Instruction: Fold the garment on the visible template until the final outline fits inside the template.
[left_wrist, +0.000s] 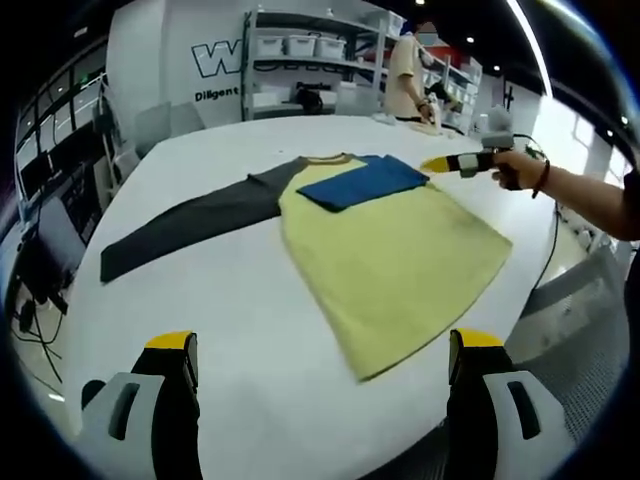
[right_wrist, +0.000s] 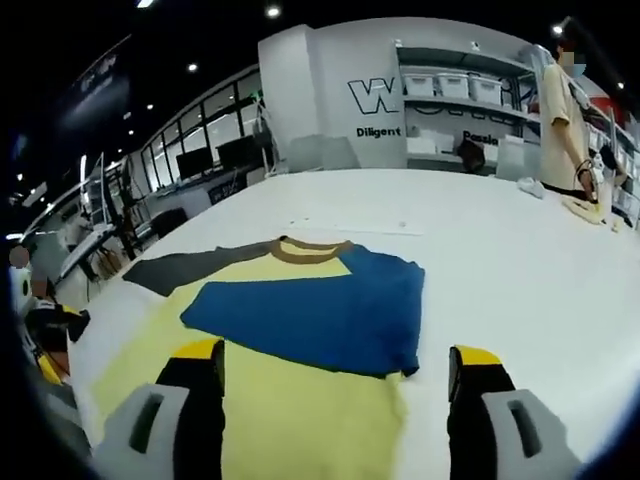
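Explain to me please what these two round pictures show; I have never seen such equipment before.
No robot is here: a person holds a two-jaw gripper in each hand, and a fisheye camera rides on each. The left gripper view looks along the left gripper, whose grey, yellow-tipped jaws stand open and empty. It also shows the right gripper in the person's hand, near the shirt. The right gripper view looks along that gripper's own jaws, also open and empty. On the white table lies a yellow shirt: its blue sleeve is folded across the chest, and its dark grey sleeve is spread out.
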